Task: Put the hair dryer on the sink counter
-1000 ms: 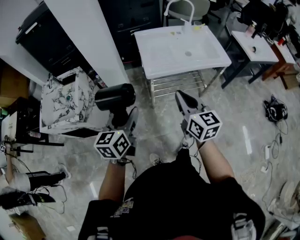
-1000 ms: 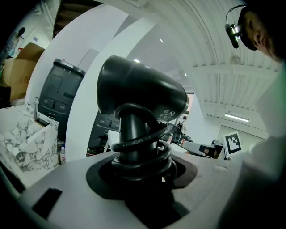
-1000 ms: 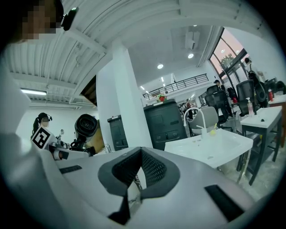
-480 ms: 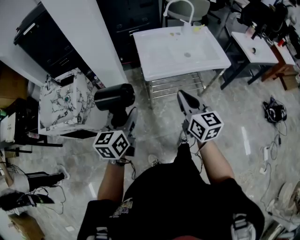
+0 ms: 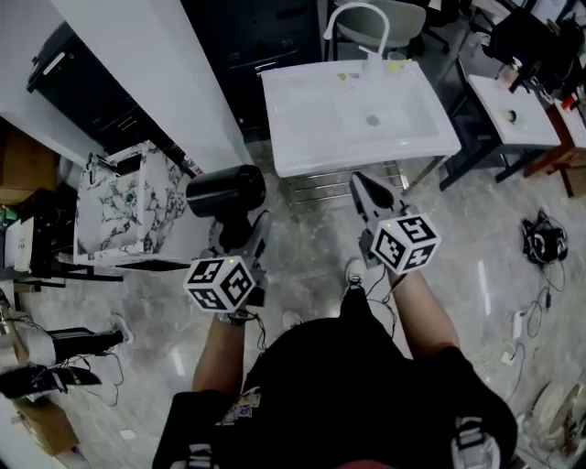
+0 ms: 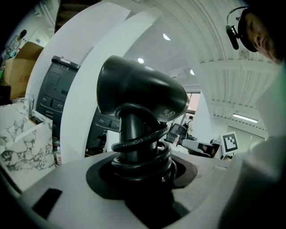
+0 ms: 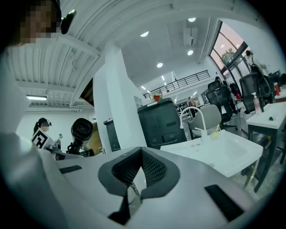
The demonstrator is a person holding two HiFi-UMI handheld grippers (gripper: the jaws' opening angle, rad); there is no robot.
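Observation:
The black hair dryer (image 5: 226, 190) stands upright in my left gripper (image 5: 236, 229), which is shut on its handle. In the left gripper view the dryer (image 6: 138, 94) fills the middle, with its cord coiled round the handle between the jaws of the left gripper (image 6: 140, 165). The white sink counter (image 5: 302, 156) with its curved tap (image 5: 357, 18) lies ahead, slightly right. My right gripper (image 5: 360, 186) is shut on nothing, its tip just short of the counter's front edge. The right gripper view shows its jaws (image 7: 142, 152) closed, the sink (image 7: 214, 150) ahead right and the dryer (image 7: 82, 130) at left.
A white pillar (image 5: 156, 64) and a black cabinet (image 5: 82, 82) stand to the left. A marble-patterned box (image 5: 124, 197) sits beside the dryer. A metal frame (image 5: 339, 179) runs under the sink. A small white table (image 5: 513, 110) is at right, with cables (image 5: 538, 227) on the floor.
Both grippers have moved forward toward the sink, and the counter now sits closer to them in the head view. The dryer stays held; jaws are unchanged.

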